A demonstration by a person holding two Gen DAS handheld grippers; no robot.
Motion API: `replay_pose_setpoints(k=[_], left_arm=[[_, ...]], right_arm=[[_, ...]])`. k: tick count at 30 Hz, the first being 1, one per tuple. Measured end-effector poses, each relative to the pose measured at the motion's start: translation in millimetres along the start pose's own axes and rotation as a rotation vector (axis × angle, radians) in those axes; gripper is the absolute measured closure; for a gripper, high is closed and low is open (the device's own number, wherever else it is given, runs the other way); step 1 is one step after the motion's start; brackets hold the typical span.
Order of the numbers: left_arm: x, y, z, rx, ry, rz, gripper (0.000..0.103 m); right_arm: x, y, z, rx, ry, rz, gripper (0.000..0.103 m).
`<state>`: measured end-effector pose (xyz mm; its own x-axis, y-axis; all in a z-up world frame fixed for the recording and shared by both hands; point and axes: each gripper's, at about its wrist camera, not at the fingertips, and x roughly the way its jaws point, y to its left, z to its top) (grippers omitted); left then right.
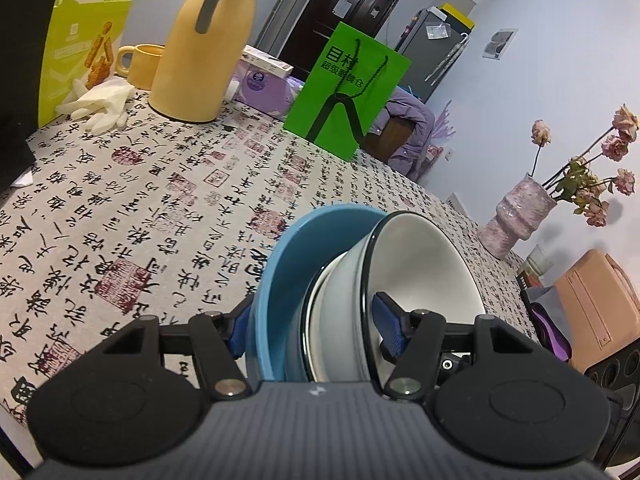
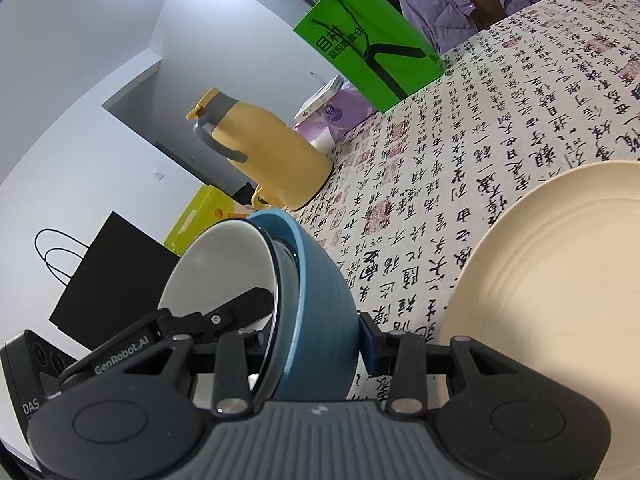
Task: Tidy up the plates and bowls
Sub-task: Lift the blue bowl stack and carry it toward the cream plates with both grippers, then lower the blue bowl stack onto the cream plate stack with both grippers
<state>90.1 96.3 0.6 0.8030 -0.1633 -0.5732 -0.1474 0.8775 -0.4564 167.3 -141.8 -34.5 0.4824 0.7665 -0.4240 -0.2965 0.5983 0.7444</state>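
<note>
Two handheld tools grip one nested stack of bowls from opposite sides, lifted and tipped on edge above a counter (image 1: pixel 160 184) covered in a cloth printed with black calligraphy and red seals. The stack is a white bowl (image 1: pixel 424 268) with a dark rim sitting inside a blue bowl (image 1: pixel 280 280); a further pale bowl seems to lie between them, though that is hard to make out. In the left wrist view, the left tool (image 1: pixel 314 330) pinches the stack, one blue pad on the outside of the blue bowl and the other inside the white bowl. In the right wrist view, the right tool (image 2: pixel 316 336) also pinches the stack: one pad presses the blue bowl's outer wall and the other side reaches inside the white bowl. To the right of the stack in that view, a large cream plate (image 2: pixel 552 264) lies on the counter. At the far side of the counter stand a yellow jug (image 1: pixel 208 40) with a grey handle, a yellow mug (image 1: pixel 142 64), white gloves (image 1: pixel 100 106), a green paper bag (image 1: pixel 348 92) and a pink vase (image 1: pixel 516 216) of dried roses
</note>
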Motion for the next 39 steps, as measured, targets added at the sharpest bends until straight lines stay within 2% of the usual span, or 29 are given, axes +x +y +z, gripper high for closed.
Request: replay_pose_setpoints(k=[39], left_arm=[[32.3,-88.5,-33.6,0.094,0.073,-0.052,0.041]], right_arm=[[-79.2,-67.8,7.7,0.090,-0.104,-0.036,0.066]])
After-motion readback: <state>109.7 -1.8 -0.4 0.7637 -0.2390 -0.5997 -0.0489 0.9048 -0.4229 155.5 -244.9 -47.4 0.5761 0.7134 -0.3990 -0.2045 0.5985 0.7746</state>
